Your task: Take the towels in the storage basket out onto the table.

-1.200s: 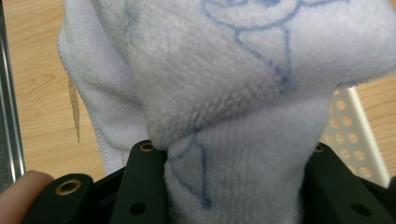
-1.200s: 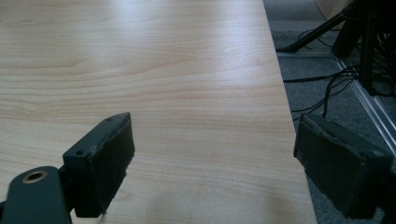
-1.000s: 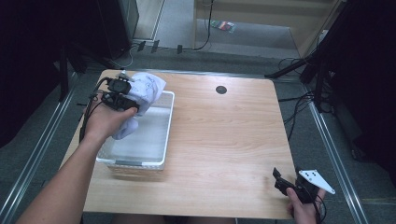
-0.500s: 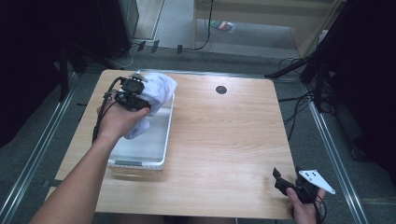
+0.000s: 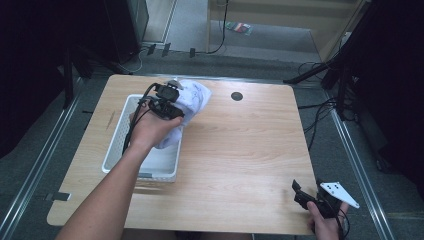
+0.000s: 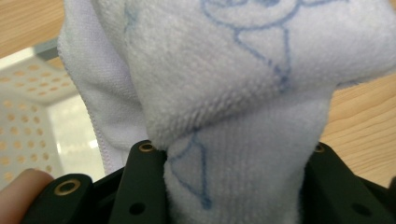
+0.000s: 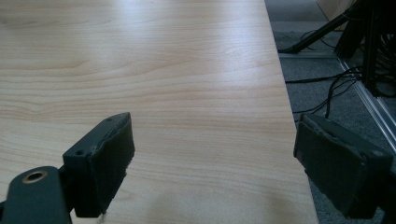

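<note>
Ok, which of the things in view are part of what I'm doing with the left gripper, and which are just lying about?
In the job:
- white towel with blue line print, clamped in the left gripper
- white perforated basket, under the towel's hanging end

Lying about:
- right gripper, open, idle at the table's near right corner
- black round hole in the table
- cables on the floor

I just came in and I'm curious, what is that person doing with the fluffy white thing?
A person is holding a gripper in each hand at a wooden table. The left gripper is clamped on a white towel with blue line drawings, holding it up over the far right corner of a white basket, with part of it out over the table. The right gripper is open and holds nothing, near the table's near right corner.
</note>
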`<state>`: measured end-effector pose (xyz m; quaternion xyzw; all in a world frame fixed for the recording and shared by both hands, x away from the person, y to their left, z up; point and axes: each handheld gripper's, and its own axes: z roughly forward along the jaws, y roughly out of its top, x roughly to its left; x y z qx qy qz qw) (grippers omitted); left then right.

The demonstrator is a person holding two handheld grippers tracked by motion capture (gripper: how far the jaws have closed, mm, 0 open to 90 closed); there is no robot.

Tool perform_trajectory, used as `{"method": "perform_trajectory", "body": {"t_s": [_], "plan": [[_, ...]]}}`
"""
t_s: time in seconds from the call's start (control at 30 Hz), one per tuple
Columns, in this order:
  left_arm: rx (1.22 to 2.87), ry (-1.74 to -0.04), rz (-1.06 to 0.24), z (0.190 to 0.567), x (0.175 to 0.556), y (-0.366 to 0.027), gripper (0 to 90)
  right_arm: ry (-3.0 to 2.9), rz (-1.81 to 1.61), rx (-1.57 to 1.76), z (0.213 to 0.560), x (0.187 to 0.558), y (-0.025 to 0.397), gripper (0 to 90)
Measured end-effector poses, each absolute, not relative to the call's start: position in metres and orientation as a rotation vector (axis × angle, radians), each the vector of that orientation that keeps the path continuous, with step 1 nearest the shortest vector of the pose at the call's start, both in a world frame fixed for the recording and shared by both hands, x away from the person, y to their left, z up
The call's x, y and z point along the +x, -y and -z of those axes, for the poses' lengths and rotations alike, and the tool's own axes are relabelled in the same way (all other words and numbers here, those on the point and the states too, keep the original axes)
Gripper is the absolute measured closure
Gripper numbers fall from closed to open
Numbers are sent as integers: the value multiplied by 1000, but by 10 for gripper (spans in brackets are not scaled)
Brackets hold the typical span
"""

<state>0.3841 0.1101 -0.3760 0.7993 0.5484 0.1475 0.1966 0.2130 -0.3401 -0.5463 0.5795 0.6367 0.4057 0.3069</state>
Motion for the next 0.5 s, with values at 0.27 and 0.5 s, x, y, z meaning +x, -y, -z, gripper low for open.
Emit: {"method": "perform_trajectory", "body": {"t_s": [0.27,0.5], "plan": [[2257,-1494,-402,376,388,-82,612,-1684,-1074,1536,546,213,340,125],[2274,-1472,-383,382,392,-62,611,-1686,-1077,1535,546,213,340,125]]}}
